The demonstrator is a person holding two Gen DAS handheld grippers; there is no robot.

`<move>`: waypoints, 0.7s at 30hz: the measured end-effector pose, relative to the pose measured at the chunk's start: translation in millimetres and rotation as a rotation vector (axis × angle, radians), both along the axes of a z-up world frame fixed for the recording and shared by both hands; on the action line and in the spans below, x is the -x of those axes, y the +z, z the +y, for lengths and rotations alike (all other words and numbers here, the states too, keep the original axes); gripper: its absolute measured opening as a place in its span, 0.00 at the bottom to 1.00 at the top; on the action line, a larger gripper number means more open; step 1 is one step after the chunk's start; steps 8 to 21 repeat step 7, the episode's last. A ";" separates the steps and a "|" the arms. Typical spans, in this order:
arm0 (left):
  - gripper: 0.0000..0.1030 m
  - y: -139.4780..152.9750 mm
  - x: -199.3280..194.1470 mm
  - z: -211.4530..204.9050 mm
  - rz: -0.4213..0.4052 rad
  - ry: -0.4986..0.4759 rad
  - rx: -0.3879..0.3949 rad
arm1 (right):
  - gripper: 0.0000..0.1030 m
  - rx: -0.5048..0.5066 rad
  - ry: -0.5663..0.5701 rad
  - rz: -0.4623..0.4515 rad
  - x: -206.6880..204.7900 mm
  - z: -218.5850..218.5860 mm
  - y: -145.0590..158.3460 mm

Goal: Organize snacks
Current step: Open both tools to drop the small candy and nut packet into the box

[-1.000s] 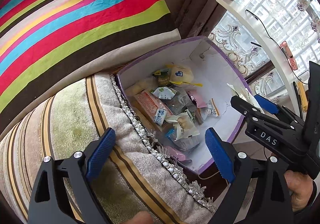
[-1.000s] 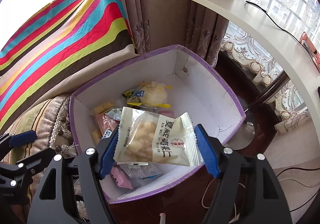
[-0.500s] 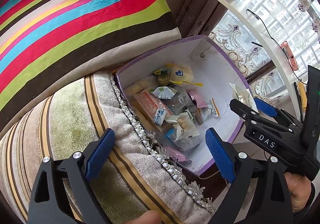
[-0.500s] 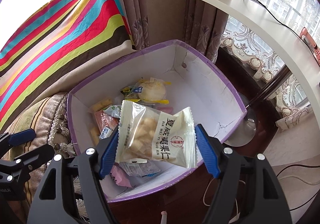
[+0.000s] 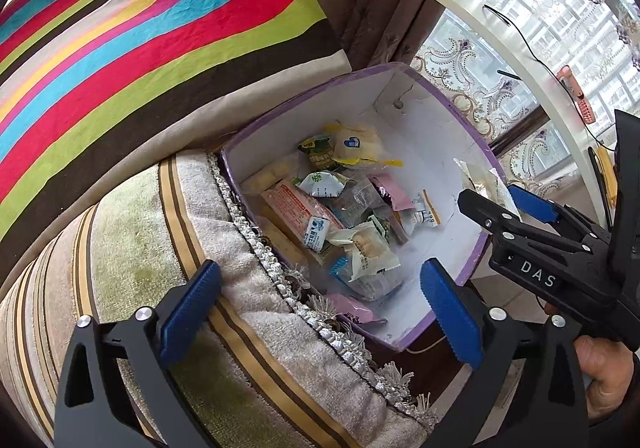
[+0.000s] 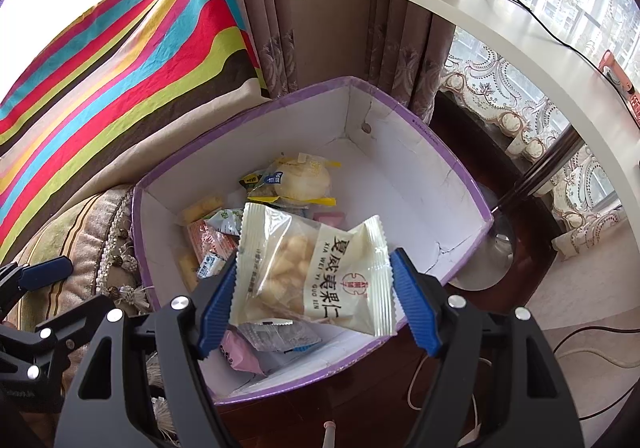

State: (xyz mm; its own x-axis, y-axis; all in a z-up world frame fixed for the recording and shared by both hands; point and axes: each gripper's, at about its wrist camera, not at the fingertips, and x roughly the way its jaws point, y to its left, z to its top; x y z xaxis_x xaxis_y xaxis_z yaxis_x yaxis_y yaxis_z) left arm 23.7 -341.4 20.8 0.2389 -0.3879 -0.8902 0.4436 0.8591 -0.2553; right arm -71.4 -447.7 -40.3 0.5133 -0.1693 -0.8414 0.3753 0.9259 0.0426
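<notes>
Two claws hang over a purple-rimmed cardboard box [image 6: 460, 183] that sits beside a fringed sofa cushion [image 5: 132, 248], with a bright striped pillow [image 5: 140, 27] behind it. The right claw [image 6: 312, 292] grips a white packet of pale nut pieces [image 6: 316, 272] by its two side edges, both blue pads pressing on the wrapper, and holds it tilted above the near part of the box. Below it the box holds a loose heap of small snack packets [image 5: 340, 215], among them a yellow-trimmed bun wrapper [image 6: 304, 175], an orange bar wrapper [image 5: 296, 207] and a pink packet [image 6: 244, 356] against the near wall. The left claw [image 5: 316, 312] has just been opening and now stands wide with nothing between its pads, poised over the cushion's fringe and the near corner of the box. A white curved tabletop [image 6: 500, 27] stands by the curtained window, a black cable lying across it.
</notes>
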 end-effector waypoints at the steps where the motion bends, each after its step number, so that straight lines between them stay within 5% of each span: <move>1: 0.96 1.2 -0.3 0.5 0.000 0.004 0.006 | 0.72 -0.001 -0.001 -0.002 0.1 0.2 0.5; 6: 0.96 16.6 -2.9 17.5 0.009 0.017 0.085 | 0.75 -0.008 0.033 -0.039 -2.7 14.7 15.0; 21: 0.96 22.4 -3.9 27.1 -0.011 0.043 0.082 | 0.75 -0.010 0.055 -0.051 -4.5 22.9 20.3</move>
